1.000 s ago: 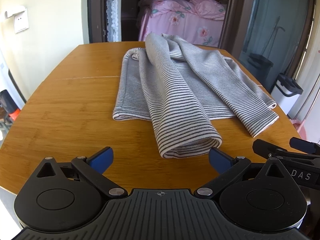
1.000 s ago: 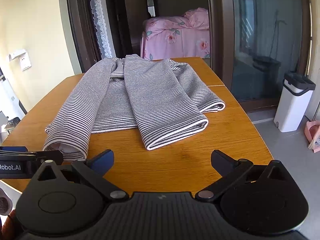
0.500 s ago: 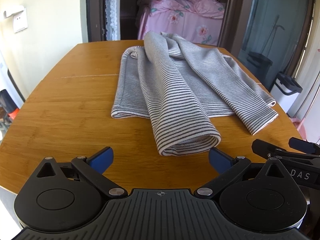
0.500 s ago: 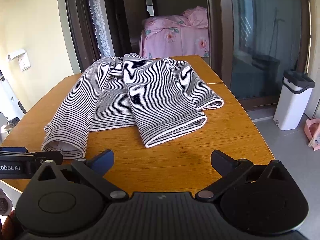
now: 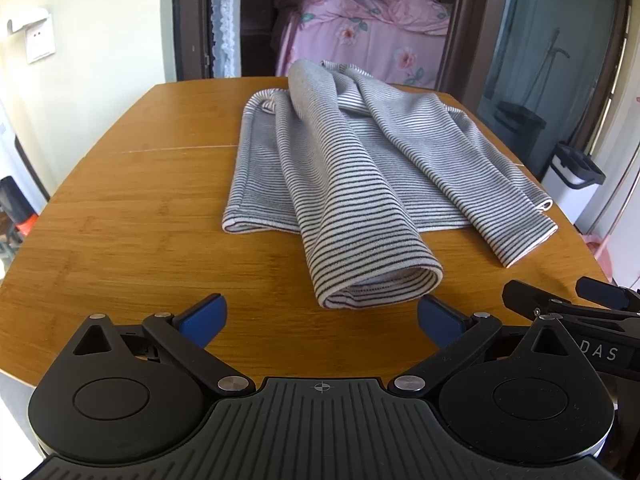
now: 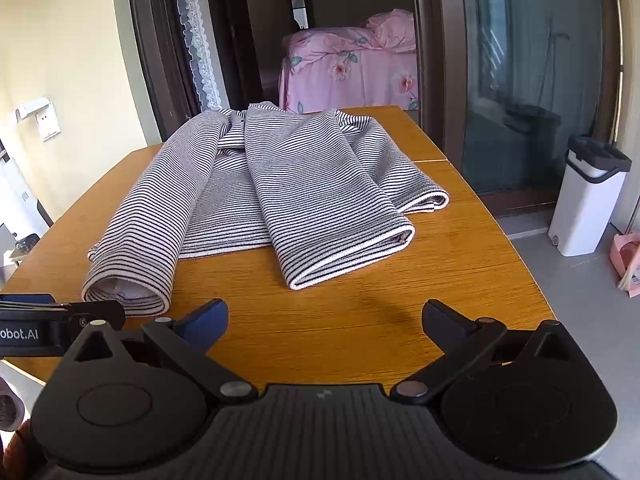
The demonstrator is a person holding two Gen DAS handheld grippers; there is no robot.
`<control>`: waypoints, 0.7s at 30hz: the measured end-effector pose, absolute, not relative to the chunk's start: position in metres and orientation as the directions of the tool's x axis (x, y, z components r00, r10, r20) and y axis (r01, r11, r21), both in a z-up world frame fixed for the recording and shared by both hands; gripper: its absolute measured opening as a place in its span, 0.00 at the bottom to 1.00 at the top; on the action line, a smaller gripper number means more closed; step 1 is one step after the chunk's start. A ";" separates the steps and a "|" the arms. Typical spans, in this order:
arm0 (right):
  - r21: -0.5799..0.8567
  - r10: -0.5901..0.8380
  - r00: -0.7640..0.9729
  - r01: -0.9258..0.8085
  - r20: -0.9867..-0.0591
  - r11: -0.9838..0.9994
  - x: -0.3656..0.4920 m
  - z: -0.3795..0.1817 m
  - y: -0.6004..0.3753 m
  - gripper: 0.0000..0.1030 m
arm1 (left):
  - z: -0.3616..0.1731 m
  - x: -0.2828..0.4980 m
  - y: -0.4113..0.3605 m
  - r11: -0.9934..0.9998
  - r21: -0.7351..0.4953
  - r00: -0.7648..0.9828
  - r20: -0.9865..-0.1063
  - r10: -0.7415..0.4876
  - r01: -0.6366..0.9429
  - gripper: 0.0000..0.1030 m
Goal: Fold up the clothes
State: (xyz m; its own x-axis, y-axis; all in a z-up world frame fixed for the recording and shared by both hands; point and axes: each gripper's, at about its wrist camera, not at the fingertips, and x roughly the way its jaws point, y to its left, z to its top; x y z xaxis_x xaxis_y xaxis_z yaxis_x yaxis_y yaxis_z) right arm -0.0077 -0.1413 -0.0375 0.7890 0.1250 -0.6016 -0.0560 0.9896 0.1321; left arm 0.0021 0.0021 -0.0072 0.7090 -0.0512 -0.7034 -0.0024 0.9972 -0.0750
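A grey-and-white striped long-sleeved top [image 5: 352, 168] lies on the wooden table [image 5: 128, 216], both sleeves folded down over the body. It also shows in the right wrist view [image 6: 288, 184]. My left gripper [image 5: 322, 316] is open and empty, just short of the left sleeve cuff [image 5: 380, 284]. My right gripper [image 6: 326, 318] is open and empty, short of the right sleeve cuff [image 6: 348, 248]. The right gripper's tips show at the right edge of the left wrist view [image 5: 568, 300].
The table's near edge runs under both grippers. A white bin [image 6: 588, 204] stands on the floor to the right. A doorway behind the table opens onto a pink bed [image 5: 360, 36]. A wall switch [image 5: 38, 38] is at the left.
Both grippers have drifted back slightly from the top; the garment sits a little farther away in each view. Both stay open and the top has not moved.
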 end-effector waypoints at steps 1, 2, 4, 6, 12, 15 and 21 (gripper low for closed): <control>0.135 0.127 0.789 -0.056 -0.601 0.989 -0.008 -0.037 -0.141 1.00 | -0.007 0.002 0.002 0.997 -0.074 0.709 -0.704 -0.051 -0.002 1.00; 0.137 0.129 0.789 -0.057 -0.601 0.989 -0.007 -0.038 -0.142 1.00 | -0.007 0.003 0.002 0.997 -0.074 0.708 -0.704 -0.051 -0.002 1.00; 0.139 0.129 0.786 -0.056 -0.604 0.989 -0.006 -0.038 -0.141 1.00 | -0.008 0.003 0.003 0.997 -0.078 0.705 -0.707 -0.052 -0.004 1.00; 0.135 0.127 0.785 -0.056 -0.606 0.989 -0.006 -0.038 -0.140 1.00 | -0.008 0.002 0.003 0.997 -0.078 0.707 -0.705 -0.052 -0.004 1.00; 0.141 0.131 0.782 -0.055 -0.610 0.988 -0.006 -0.039 -0.141 1.00 | -0.009 0.002 0.003 0.997 -0.078 0.705 -0.707 -0.053 -0.004 1.00; 0.137 0.129 0.782 -0.056 -0.609 0.989 -0.006 -0.039 -0.142 1.00 | -0.009 0.003 0.003 0.997 -0.079 0.705 -0.707 -0.054 -0.003 1.00; 0.138 0.132 0.782 -0.059 -0.609 0.989 -0.006 -0.040 -0.142 1.00 | -0.009 0.003 0.004 0.997 -0.080 0.702 -0.710 -0.054 -0.004 1.00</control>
